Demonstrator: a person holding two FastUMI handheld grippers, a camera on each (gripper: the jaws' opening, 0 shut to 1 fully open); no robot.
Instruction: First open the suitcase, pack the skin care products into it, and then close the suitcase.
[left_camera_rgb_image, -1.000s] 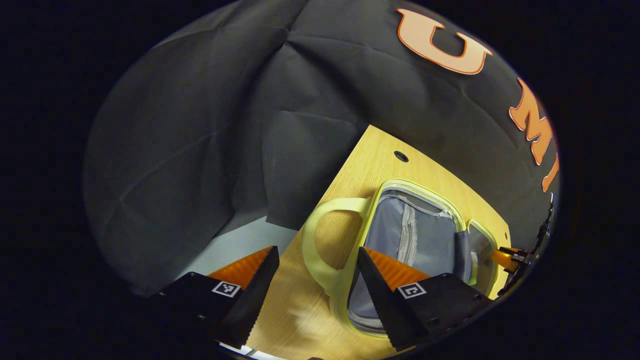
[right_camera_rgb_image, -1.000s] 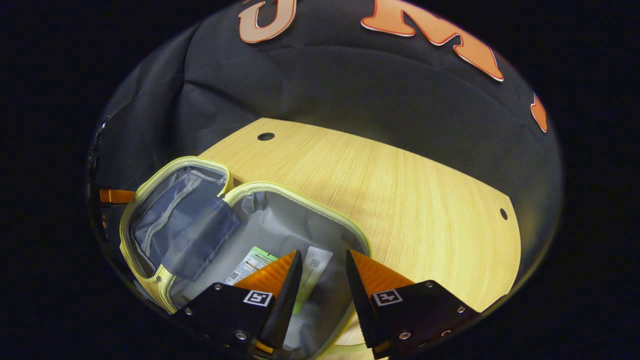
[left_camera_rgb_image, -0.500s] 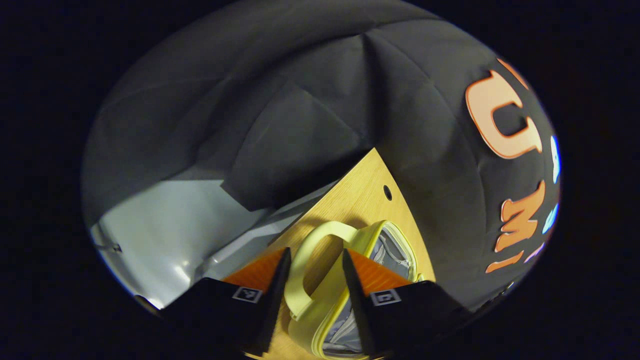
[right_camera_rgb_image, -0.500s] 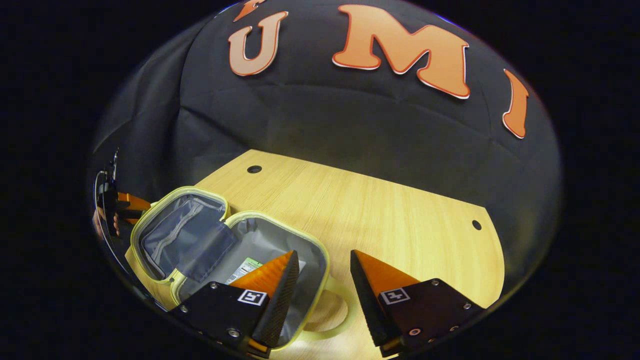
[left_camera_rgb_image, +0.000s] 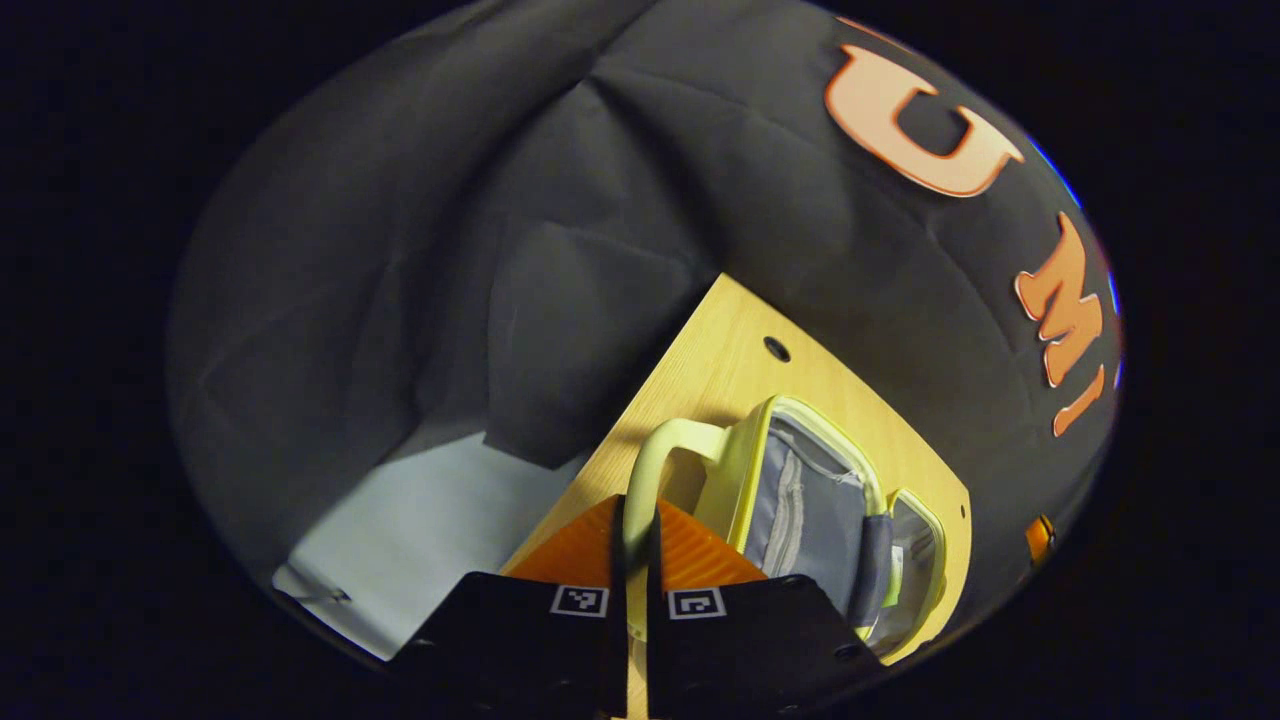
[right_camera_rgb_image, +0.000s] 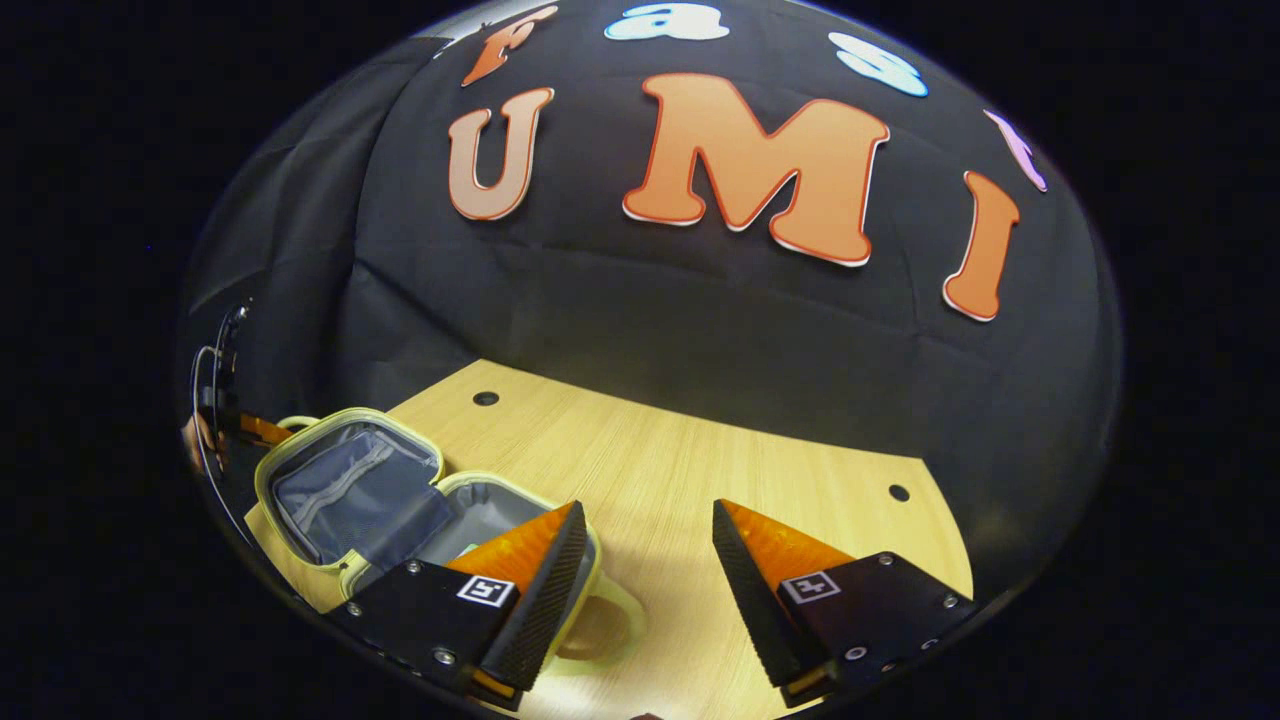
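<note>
The jaws of the left gripper (left_camera_rgb_image: 636, 560) are pinching the pale yellow handle (left_camera_rgb_image: 655, 462) of the suitcase (left_camera_rgb_image: 800, 500), with both orange fingers (left_camera_rgb_image: 578, 548) pressing on the strap where it runs down between them. The jaws of the right gripper (right_camera_rgb_image: 645, 560) are standing spread wide, holding nothing, above the bare wood of the counter (right_camera_rgb_image: 720, 470).

The suitcase is a small soft case with yellow-green trim, and it is lying open on the counter near its left end. In the right gripper view its 2 halves are resting side by side: the lid half (right_camera_rgb_image: 350, 480) is showing a grey lining with a zipped mesh pocket, and the deeper half (right_camera_rgb_image: 480, 510) is sitting partly behind the right gripper's left finger (right_camera_rgb_image: 530, 555). A second yellow handle (right_camera_rgb_image: 605, 625) is lying on the counter just beside that finger.

In the left gripper view, a bit of pale green packaging (left_camera_rgb_image: 888, 585) is showing inside the deeper half, too small to make out further.

At the far left edge of the right gripper view, the left gripper is sitting at the lid half's handle, with part of a hand (right_camera_rgb_image: 195, 440) behind it.
</note>
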